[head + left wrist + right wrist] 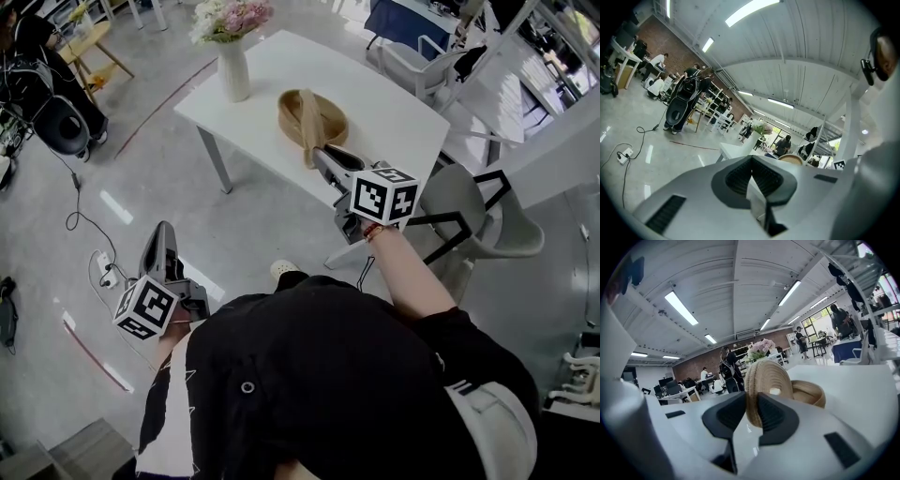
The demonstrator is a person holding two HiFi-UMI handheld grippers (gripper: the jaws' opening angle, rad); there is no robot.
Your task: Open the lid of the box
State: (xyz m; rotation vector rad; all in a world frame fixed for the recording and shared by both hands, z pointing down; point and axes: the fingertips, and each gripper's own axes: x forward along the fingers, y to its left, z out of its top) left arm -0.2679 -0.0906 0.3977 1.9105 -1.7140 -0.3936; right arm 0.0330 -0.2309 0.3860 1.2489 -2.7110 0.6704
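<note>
A round woven box [328, 111] stands open on the white table [403, 108]. Its woven lid [307, 131] stands on edge over the box's near rim, and my right gripper [323, 157] is shut on the lid's lower edge. In the right gripper view the lid [766, 376] rises upright between the pads of the right gripper [751, 397], and the open box [809, 393] lies behind it to the right. My left gripper [164, 232] hangs low at the left over the floor, away from the table. In its own view the left gripper [752, 159] is shut and holds nothing.
A white vase of pink flowers [232, 66] stands at the table's far left corner. A grey chair [480, 214] sits at the table's right side, another chair [412, 64] behind it. A power strip with cables [105, 269] lies on the floor at the left.
</note>
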